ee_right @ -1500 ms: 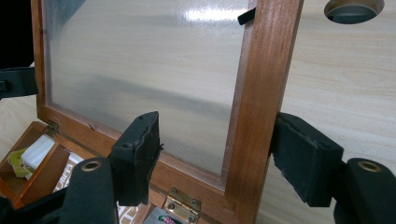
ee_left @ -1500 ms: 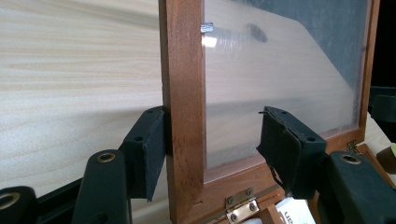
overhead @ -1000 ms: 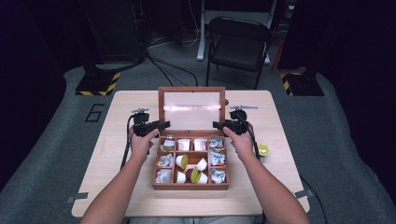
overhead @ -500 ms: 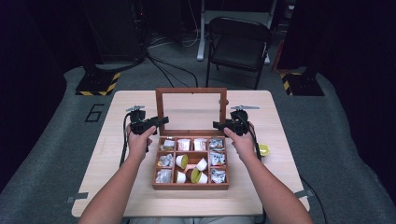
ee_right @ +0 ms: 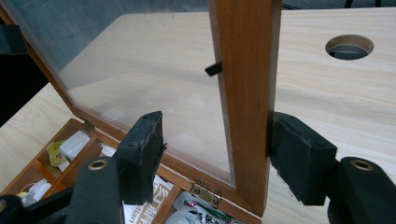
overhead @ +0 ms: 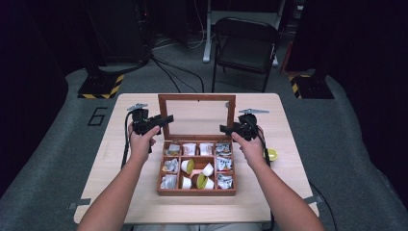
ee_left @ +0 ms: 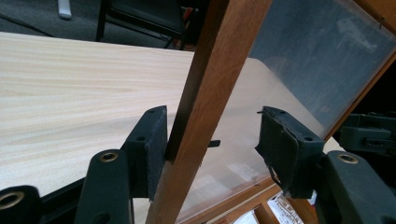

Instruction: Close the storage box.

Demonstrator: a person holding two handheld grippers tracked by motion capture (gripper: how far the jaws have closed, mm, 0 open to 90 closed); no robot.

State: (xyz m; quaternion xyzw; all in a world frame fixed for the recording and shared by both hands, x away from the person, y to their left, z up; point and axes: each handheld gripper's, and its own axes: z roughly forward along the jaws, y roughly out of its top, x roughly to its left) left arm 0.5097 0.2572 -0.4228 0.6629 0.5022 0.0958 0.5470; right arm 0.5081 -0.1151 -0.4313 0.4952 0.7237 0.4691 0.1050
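A wooden box (overhead: 197,191) with compartments of sachets and small cups sits mid-table. Its glass-paned lid (overhead: 196,97) stands nearly upright on its back hinges. My left gripper (overhead: 165,120) straddles the lid's left rail (ee_left: 210,84). The outer pad (ee_left: 149,140) touches the wood, while the inner pad (ee_left: 285,149) hangs clear over the glass. My right gripper (overhead: 226,129) straddles the right rail (ee_right: 245,70) the same way. Its outer pad (ee_right: 299,158) rests against the rail edge, and the inner pad (ee_right: 140,149) stands off the pane. Both grippers are open.
A small yellow-green object (overhead: 272,154) lies on the table (overhead: 120,192) right of the box. A round hole (ee_right: 349,46) is cut in the tabletop beyond the lid. A folding chair (overhead: 245,43) stands behind the table.
The lid has swung from leaning back to nearly upright. My left hand has risen with it, and the right hand has barely moved.
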